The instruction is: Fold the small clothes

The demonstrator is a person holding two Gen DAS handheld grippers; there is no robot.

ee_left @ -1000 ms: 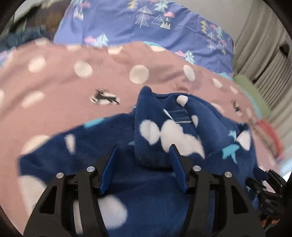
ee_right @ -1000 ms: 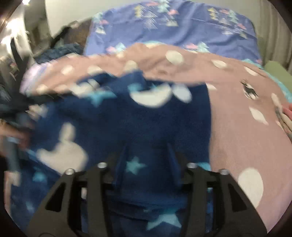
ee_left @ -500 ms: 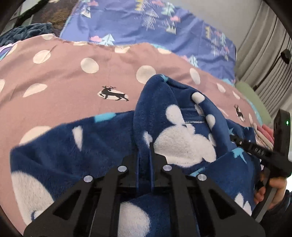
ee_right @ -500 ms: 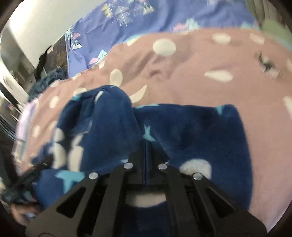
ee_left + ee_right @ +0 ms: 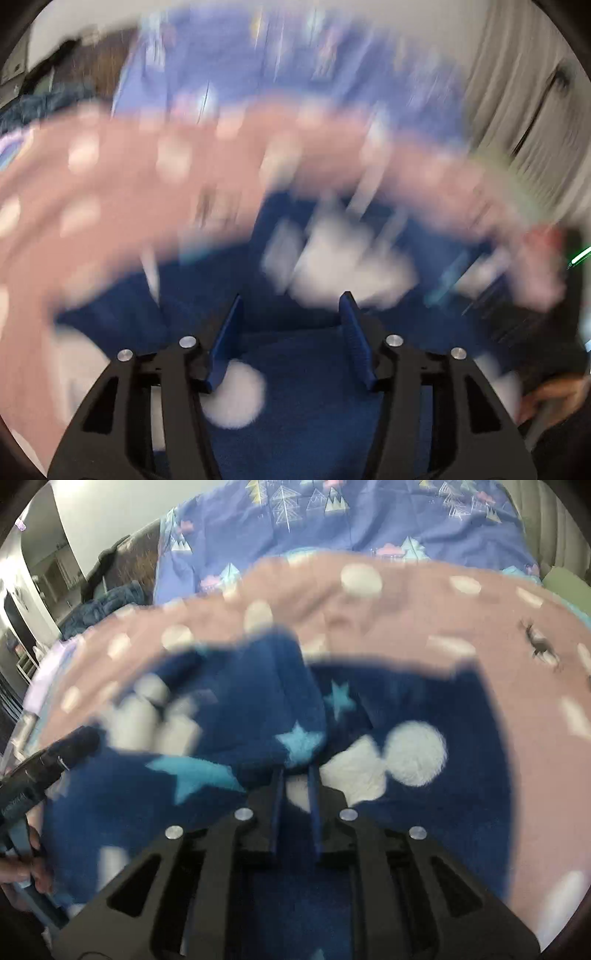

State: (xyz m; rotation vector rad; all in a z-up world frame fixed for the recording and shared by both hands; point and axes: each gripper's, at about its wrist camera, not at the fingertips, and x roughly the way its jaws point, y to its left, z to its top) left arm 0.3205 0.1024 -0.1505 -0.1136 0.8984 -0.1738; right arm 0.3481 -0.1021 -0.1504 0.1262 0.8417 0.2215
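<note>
Left tool [image 5: 291,314] gapes above navy fleece garment [image 5: 314,398], gripping nothing.

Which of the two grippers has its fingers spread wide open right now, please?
The left gripper: its blue fingers stand well apart over the navy garment. The right gripper has only a narrow gap between its fingers.

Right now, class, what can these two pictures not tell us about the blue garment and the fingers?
- Left wrist view: motion blur smears the blue garment and pink blanket; the fold's shape is unreadable.
- Right wrist view: the right gripper fingers are nearly together; whether they pinch cloth is unclear.
- Both views: the garment's near edge is hidden under the gripper bodies.
</note>
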